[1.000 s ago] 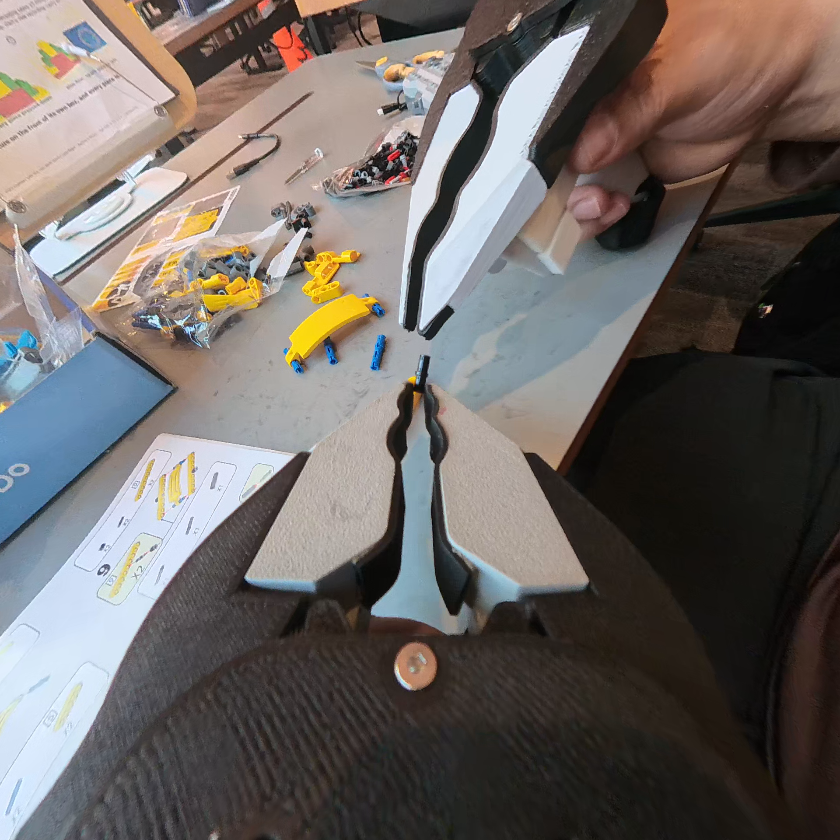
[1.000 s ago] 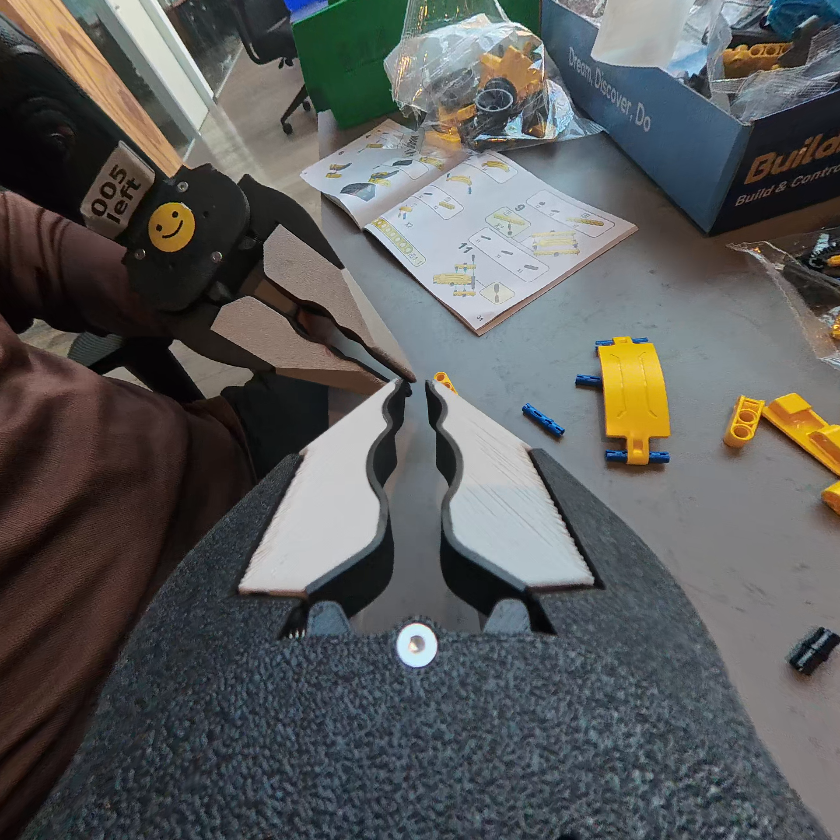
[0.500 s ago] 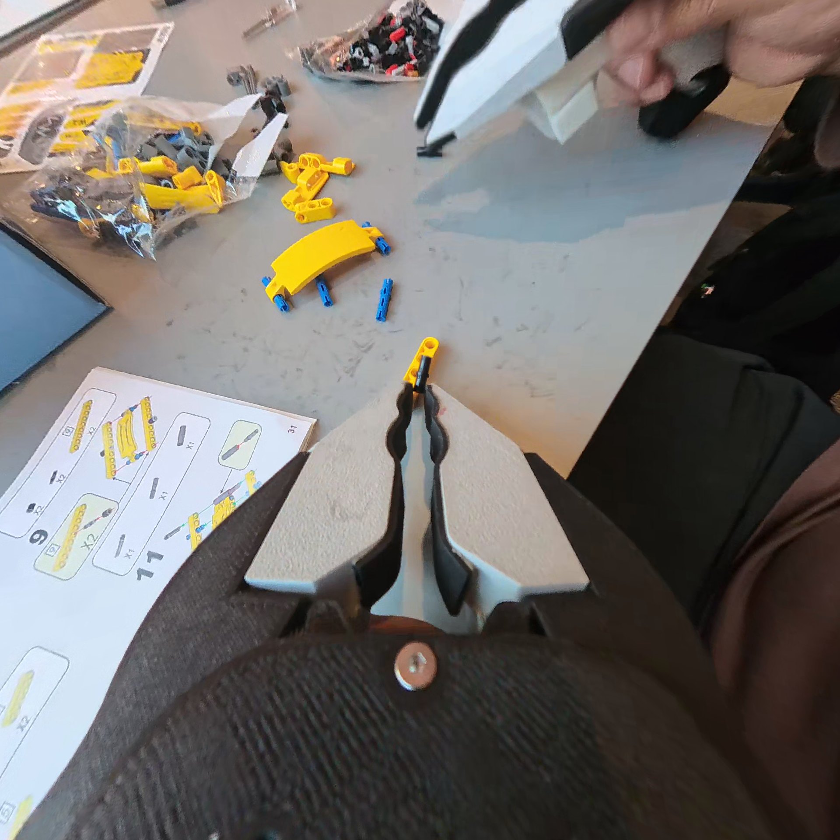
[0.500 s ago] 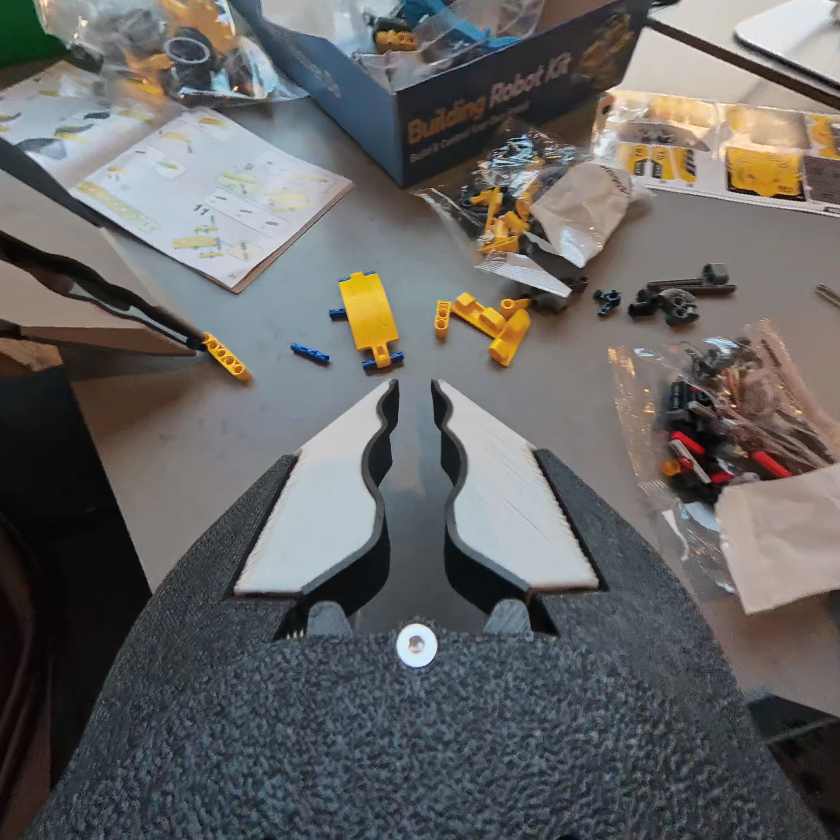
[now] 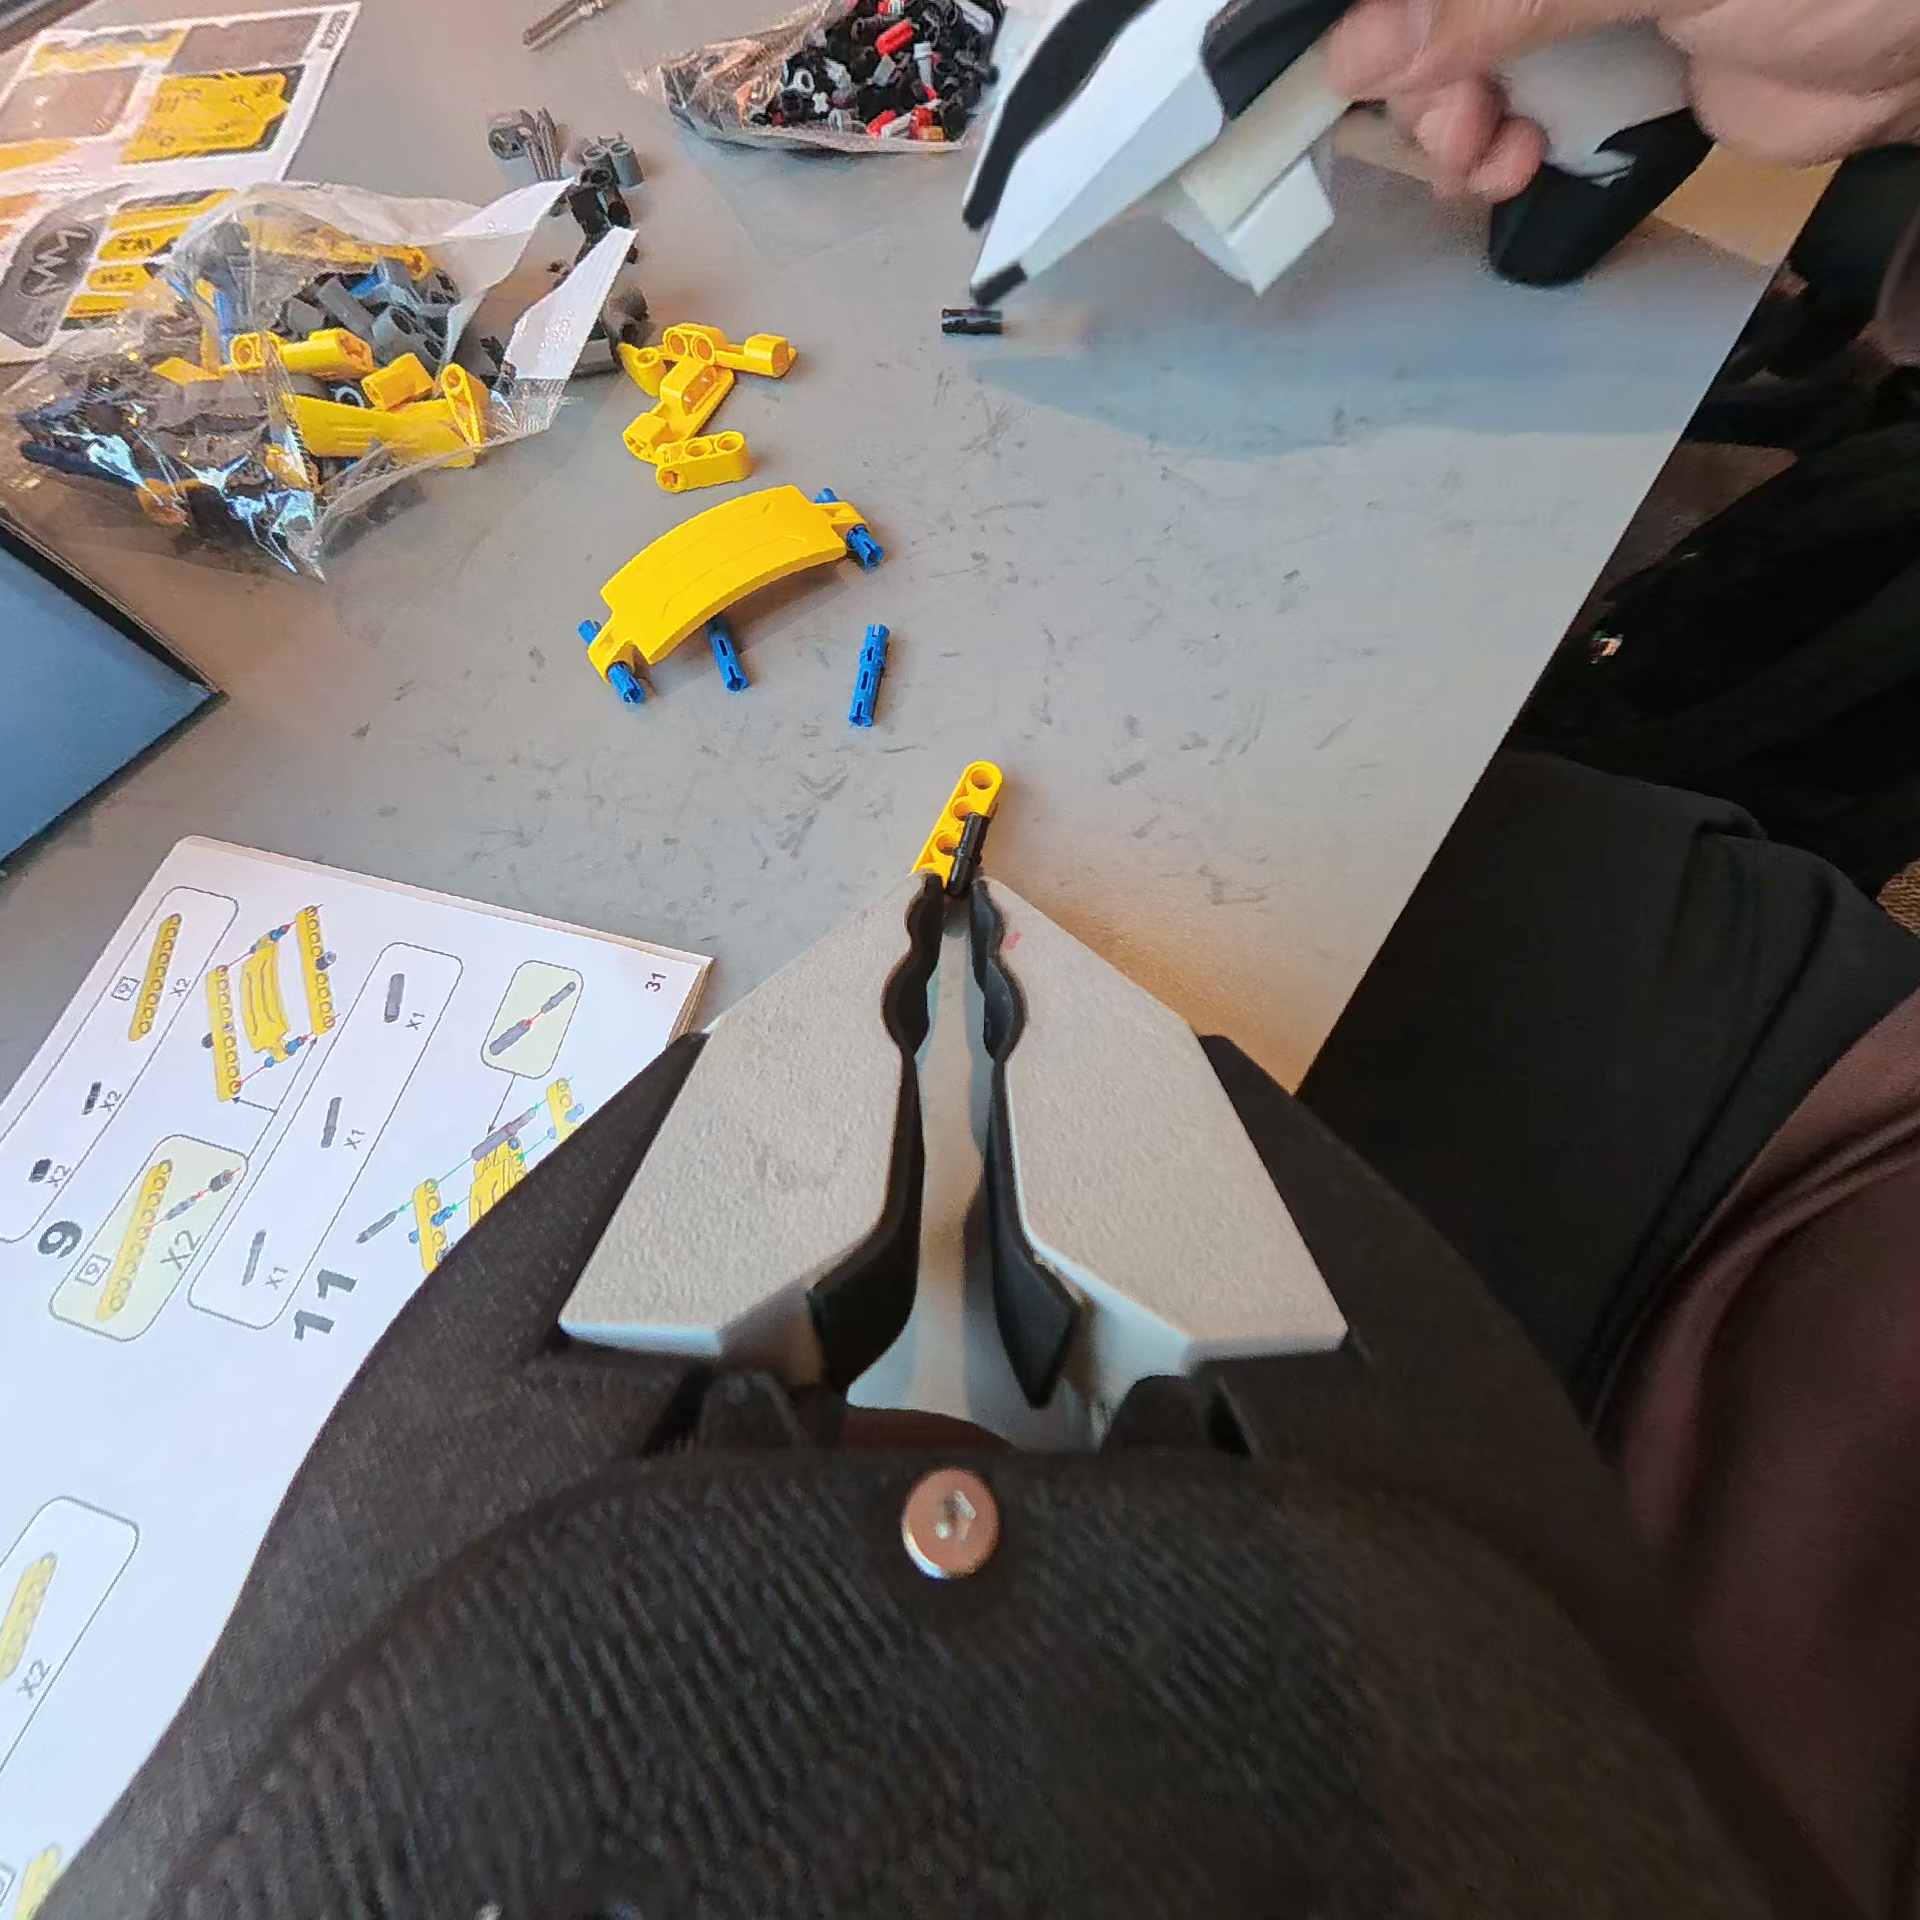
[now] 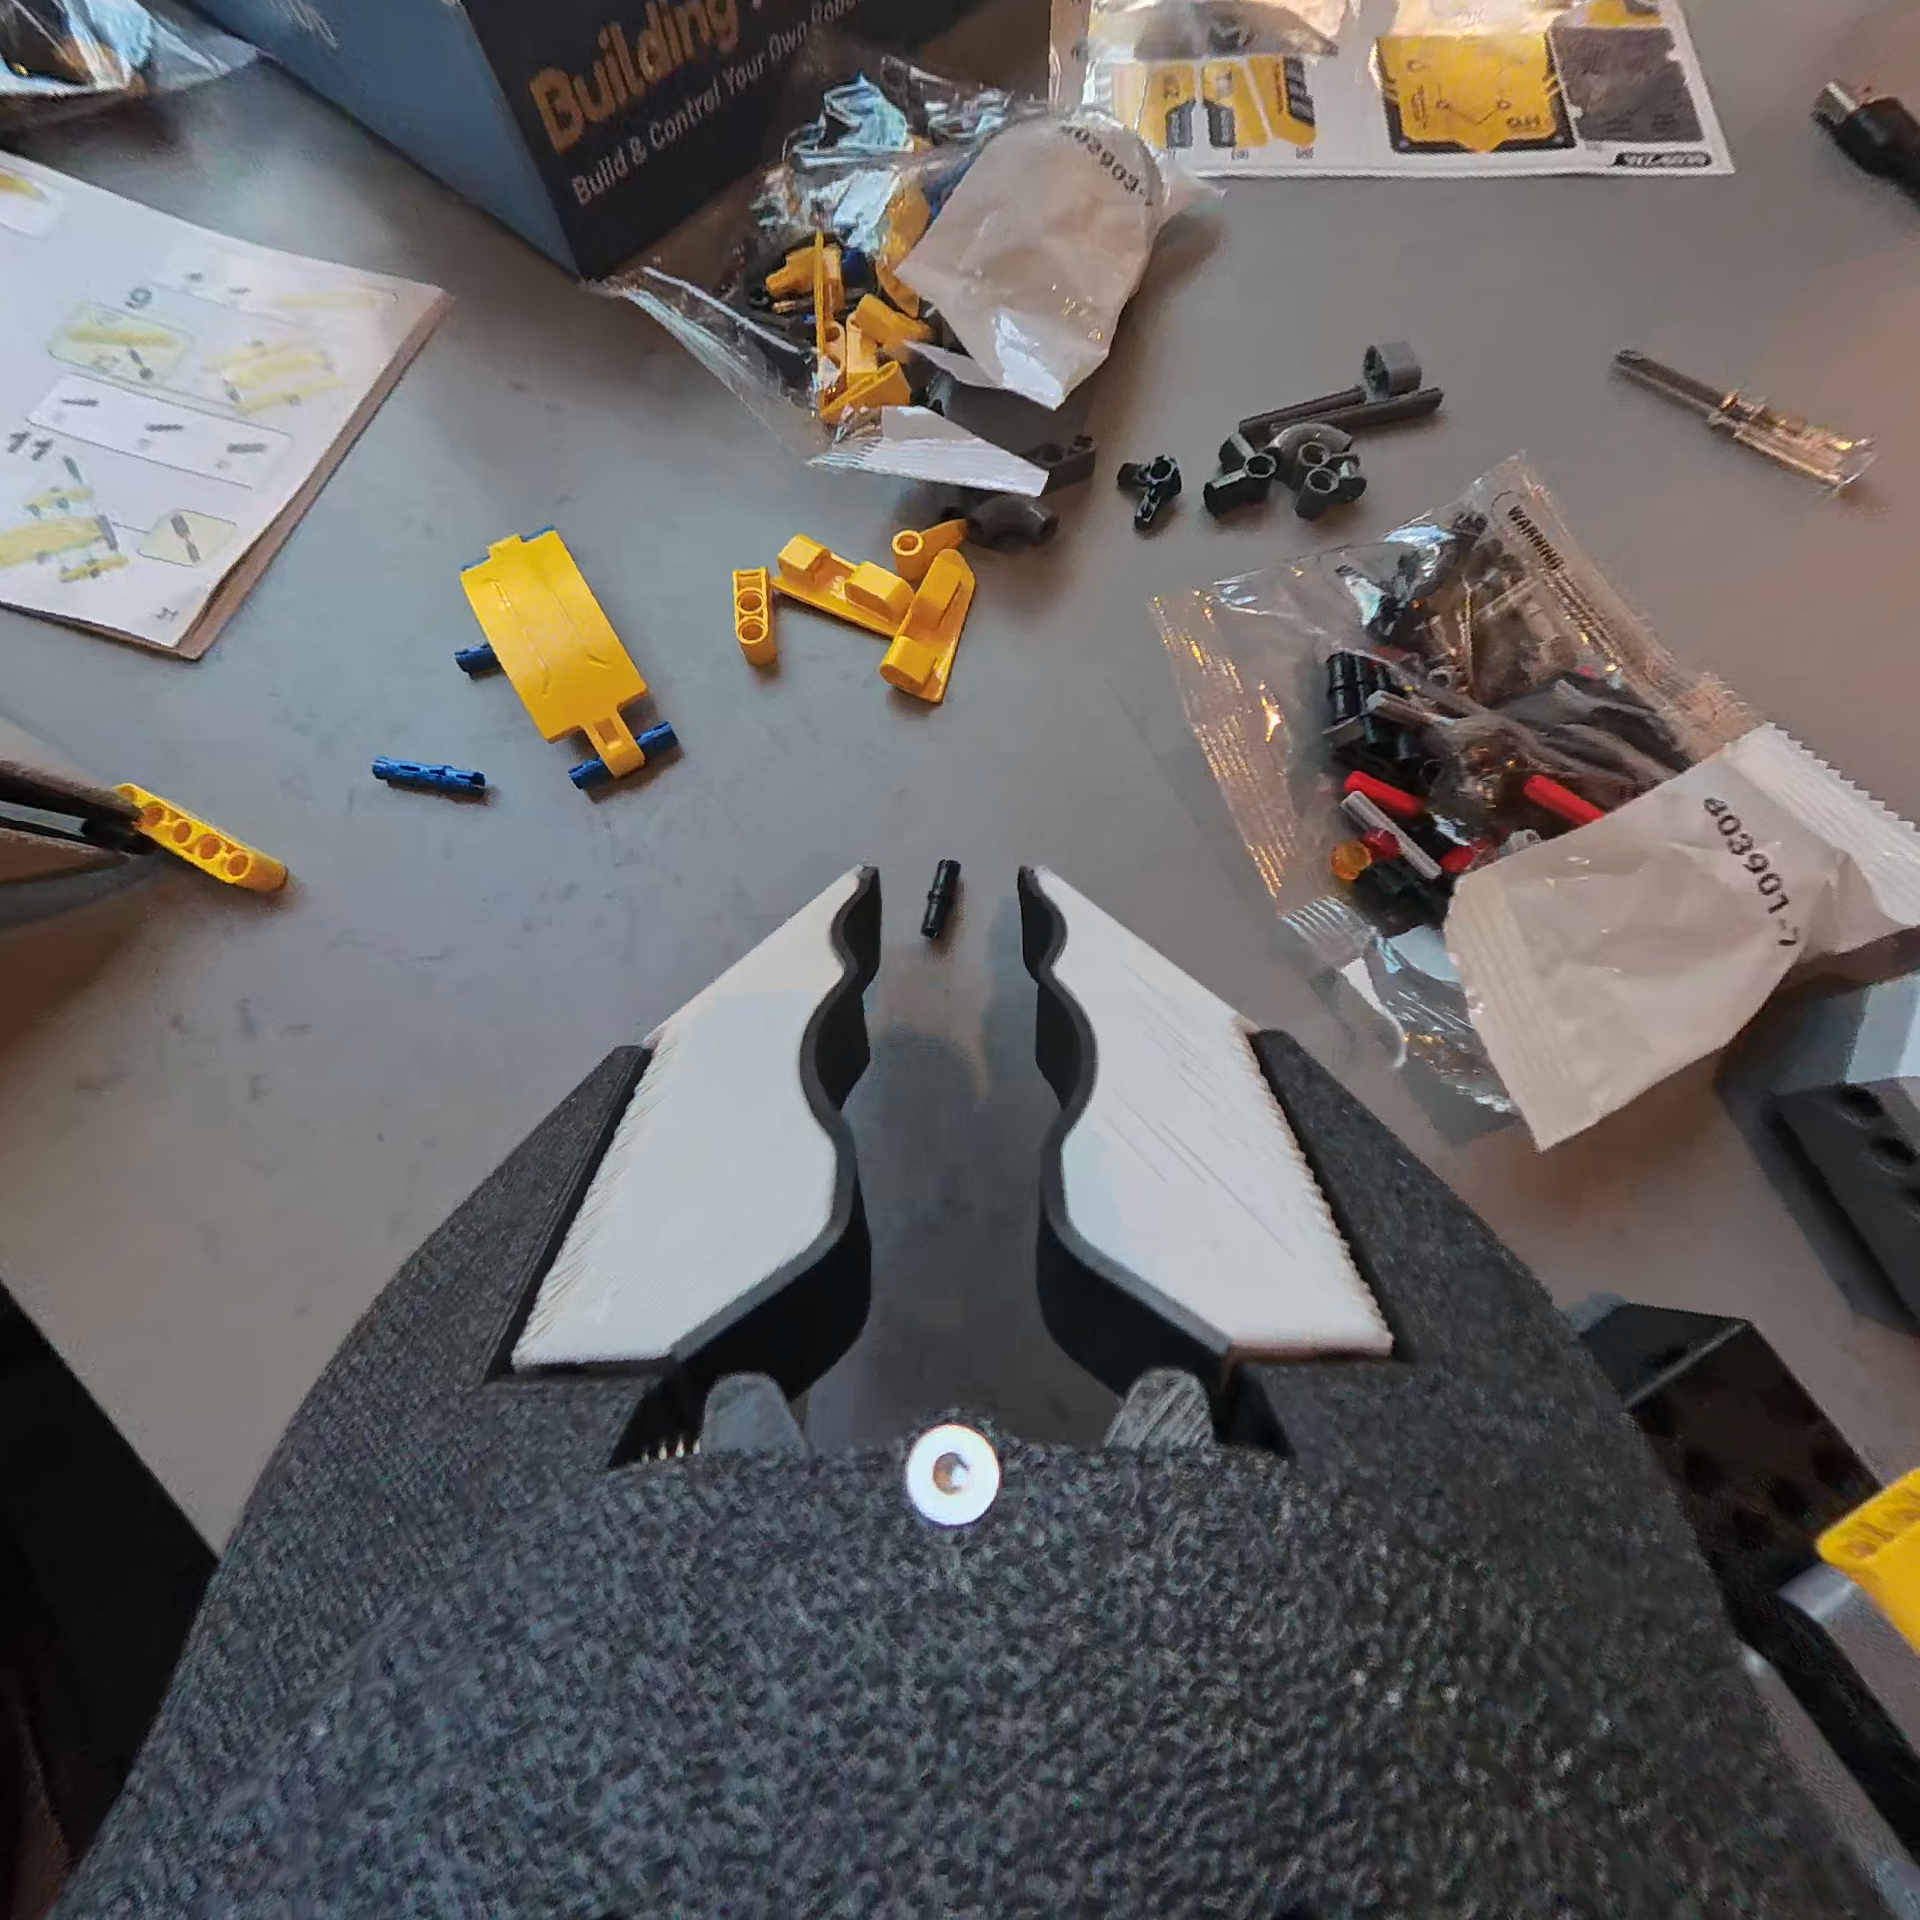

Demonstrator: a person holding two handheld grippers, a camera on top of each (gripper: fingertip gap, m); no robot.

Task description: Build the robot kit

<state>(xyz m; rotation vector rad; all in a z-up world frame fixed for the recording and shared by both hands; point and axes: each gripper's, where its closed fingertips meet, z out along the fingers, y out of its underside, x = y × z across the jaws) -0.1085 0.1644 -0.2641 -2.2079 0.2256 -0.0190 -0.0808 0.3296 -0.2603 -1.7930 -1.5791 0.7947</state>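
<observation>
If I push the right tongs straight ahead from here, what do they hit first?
Most likely the small black pin lying on the grey table: it sits between the open tips of the right tongs. Depth is unclear; past it, bare table.

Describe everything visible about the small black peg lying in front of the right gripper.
The black peg is a short, slim cylinder of glossy plastic with a raised collar near one end. It lies flat and loose on the grey table, pointing roughly away from the camera, between the open fingertips of the right gripper. Neither fingertip touches it. The left wrist view shows it just below that gripper's tip.
</observation>
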